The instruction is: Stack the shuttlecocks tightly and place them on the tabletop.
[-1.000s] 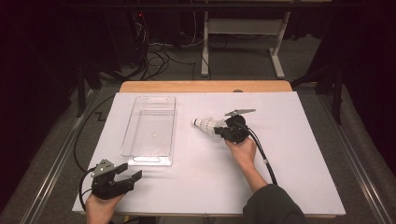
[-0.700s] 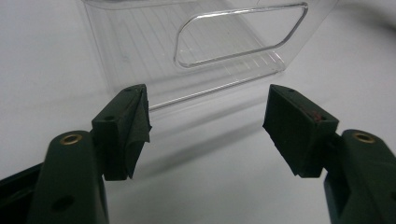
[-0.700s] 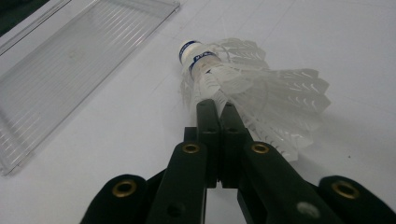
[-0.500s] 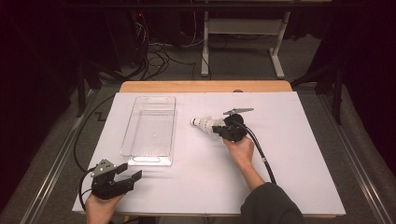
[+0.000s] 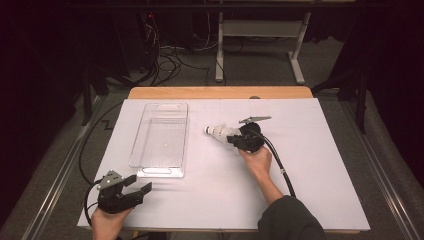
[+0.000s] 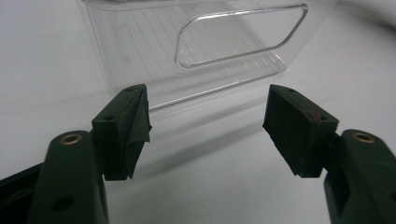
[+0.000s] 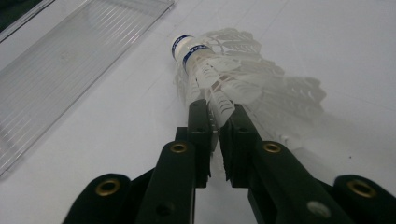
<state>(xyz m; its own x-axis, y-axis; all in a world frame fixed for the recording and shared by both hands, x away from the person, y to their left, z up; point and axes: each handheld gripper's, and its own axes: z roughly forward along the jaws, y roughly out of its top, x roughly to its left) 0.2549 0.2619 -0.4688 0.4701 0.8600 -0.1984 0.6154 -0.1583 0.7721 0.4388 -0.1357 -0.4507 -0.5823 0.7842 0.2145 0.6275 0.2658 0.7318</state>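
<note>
A white sheet (image 5: pixel 320 165) covers the table (image 5: pixel 220 93), whose bare wooden edge shows as a strip at twelve o'clock. Beyond it lies grey carpet floor (image 5: pixel 260 65), lit in the middle and falling into darkness toward nine and three o'clock. A white metal frame stand (image 5: pixel 260 30) rests on the floor at about one o'clock. A tangle of dark cables (image 5: pixel 165 55) sprawls at eleven o'clock. A metal rail (image 5: pixel 55 180) runs along the floor at eight o'clock.
</note>
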